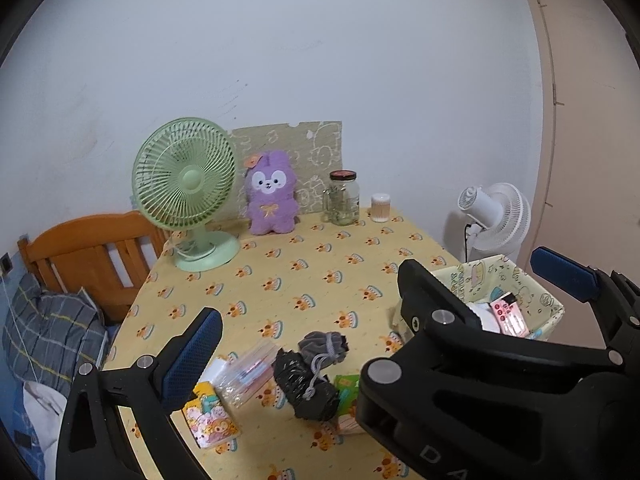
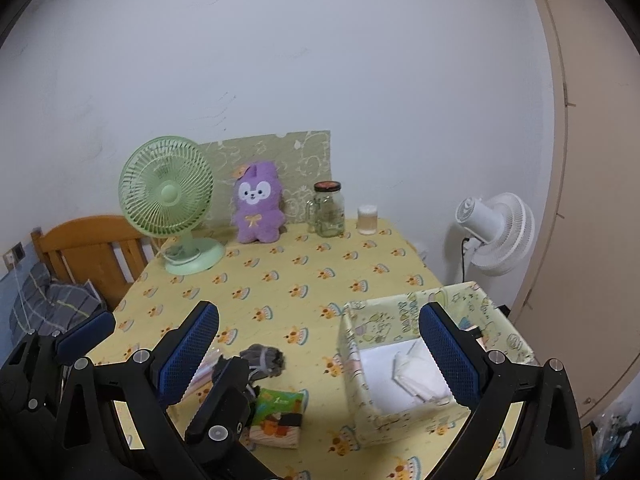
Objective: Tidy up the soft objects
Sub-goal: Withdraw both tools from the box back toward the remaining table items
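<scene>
Near the front of the yellow tablecloth lie a grey drawstring pouch (image 1: 324, 346) (image 2: 266, 358), a black crumpled bag (image 1: 306, 390), a clear plastic pack (image 1: 244, 376), a cartoon tissue packet (image 1: 210, 420) and a green tissue packet (image 2: 280, 406). A patterned fabric basket (image 2: 384, 320) (image 1: 500, 276) stands at the right, holding white tissues (image 2: 416, 376) and a pink pack (image 1: 510, 316). A purple plush rabbit (image 1: 272, 200) sits at the back. My left gripper (image 1: 320, 320) hangs open above the pile. My right gripper (image 2: 318, 316) is open between pile and basket, holding nothing. Its fingers (image 1: 424, 300) overlap the left gripper's.
At the back of the table stand a green desk fan (image 1: 184, 188), a glass jar (image 1: 343, 200) and a small cotton-swab tub (image 1: 380, 208). A white floor fan (image 2: 496, 232) is beyond the right edge. A wooden headboard (image 1: 88, 256) and bedding lie left.
</scene>
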`<state>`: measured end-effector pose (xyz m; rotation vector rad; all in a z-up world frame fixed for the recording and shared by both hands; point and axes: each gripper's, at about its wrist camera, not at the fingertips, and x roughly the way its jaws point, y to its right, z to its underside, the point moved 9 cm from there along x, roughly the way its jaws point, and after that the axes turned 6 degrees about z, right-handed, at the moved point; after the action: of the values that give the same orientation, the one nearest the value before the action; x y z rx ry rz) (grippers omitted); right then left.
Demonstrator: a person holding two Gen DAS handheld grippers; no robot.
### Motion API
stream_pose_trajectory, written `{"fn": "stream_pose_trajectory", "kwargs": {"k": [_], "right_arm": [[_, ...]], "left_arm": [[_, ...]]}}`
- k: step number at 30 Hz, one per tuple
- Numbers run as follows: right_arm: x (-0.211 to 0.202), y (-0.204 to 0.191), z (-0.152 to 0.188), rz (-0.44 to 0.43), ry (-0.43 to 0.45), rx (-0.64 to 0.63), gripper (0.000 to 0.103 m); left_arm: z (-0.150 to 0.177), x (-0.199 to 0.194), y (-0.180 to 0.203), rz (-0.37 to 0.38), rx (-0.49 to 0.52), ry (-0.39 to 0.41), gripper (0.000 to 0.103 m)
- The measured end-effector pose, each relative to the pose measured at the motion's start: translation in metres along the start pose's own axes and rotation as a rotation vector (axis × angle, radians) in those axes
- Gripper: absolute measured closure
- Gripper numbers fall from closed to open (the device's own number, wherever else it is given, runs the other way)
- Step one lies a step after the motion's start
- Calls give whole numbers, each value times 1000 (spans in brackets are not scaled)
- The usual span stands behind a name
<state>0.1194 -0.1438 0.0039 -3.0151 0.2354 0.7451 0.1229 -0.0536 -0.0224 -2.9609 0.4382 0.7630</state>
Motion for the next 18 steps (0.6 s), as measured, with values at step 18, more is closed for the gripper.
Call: {"fn": "stream_pose_trajectory", "kwargs": {"k": [18], "right_arm": [[25, -42, 47, -72, -43, -46, 2]], "left_arm": [[54, 14, -35, -53, -63, -52, 1]]}}
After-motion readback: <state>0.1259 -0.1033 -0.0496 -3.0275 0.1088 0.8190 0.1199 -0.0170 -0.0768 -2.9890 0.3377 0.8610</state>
